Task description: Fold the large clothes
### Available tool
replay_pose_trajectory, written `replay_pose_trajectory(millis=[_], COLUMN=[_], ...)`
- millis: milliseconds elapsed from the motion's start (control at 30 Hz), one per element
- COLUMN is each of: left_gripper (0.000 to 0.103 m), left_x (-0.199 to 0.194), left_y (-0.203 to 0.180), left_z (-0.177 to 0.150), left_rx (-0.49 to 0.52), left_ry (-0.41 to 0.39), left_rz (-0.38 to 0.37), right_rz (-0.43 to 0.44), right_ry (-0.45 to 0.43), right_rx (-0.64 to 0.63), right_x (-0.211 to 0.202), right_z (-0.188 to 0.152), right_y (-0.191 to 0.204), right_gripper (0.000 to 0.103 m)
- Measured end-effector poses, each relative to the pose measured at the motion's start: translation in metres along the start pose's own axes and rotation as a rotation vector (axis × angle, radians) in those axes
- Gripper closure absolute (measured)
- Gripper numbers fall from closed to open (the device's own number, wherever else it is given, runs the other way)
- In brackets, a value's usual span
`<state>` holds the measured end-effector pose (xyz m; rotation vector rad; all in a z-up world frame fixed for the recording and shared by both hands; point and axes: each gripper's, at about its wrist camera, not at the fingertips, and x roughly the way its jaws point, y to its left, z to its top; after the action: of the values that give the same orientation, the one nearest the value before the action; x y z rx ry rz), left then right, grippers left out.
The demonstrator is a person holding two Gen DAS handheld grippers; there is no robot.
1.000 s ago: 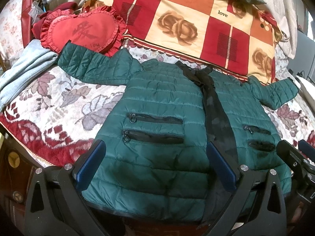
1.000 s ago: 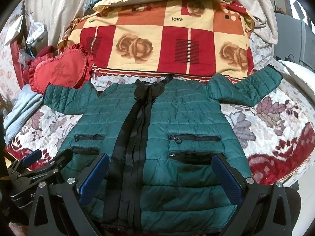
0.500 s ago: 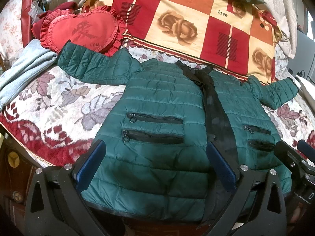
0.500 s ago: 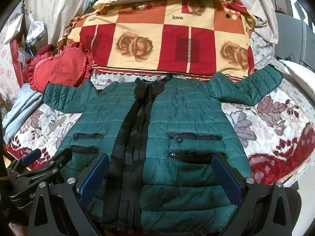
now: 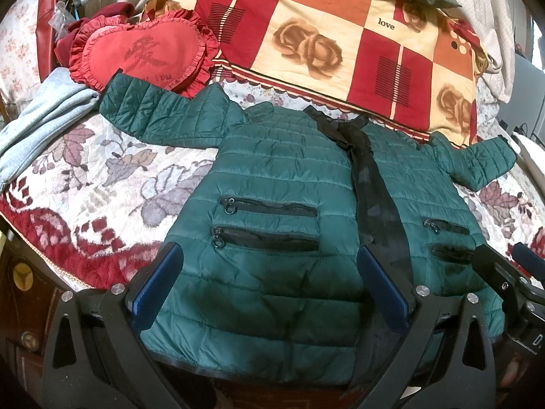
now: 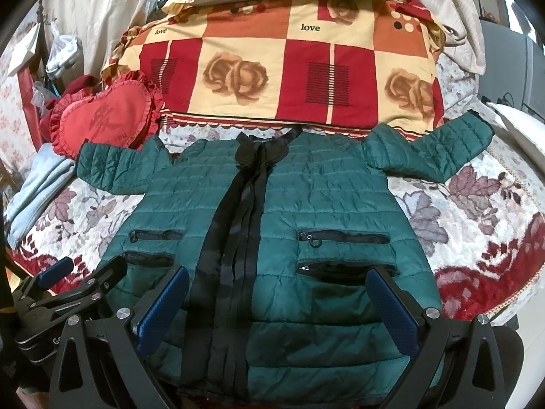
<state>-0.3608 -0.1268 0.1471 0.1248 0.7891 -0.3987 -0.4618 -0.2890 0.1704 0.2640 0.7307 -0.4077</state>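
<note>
Since no fold looks started, we are holding the left gripper (image 5: pixel 269 293) and right gripper (image 6: pixel 277 310) wide apart, gripping nothing, over the hem of the green jacket (image 6: pixel 306 211). It is lying front-up with sleeves outstretched, collar toward the checked quilt (image 6: pixel 282 68). We are seeing no containers.

The word "love" is printed twice on a red, orange and cream checked quilt (image 5: pixel 327 44). A red heart-shaped cushion (image 5: pixel 143 58) shows a stitched Chinese character above partly hidden "you".
</note>
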Motion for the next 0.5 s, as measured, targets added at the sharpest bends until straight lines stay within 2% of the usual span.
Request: replay_pose_trajectory(millis=[500], left_gripper=[0.001], left_x=[0.0004], left_y=[-0.0007], left_z=[0.0003], left_rx=[0.000], left_ry=[0.000], left_rz=[0.000], right_rz=[0.012], right_ry=[0.021], right_rx=[-0.010], right_x=[0.0023], right_z=[0.0022], right_y=[0.0054], right_gripper=[0.000])
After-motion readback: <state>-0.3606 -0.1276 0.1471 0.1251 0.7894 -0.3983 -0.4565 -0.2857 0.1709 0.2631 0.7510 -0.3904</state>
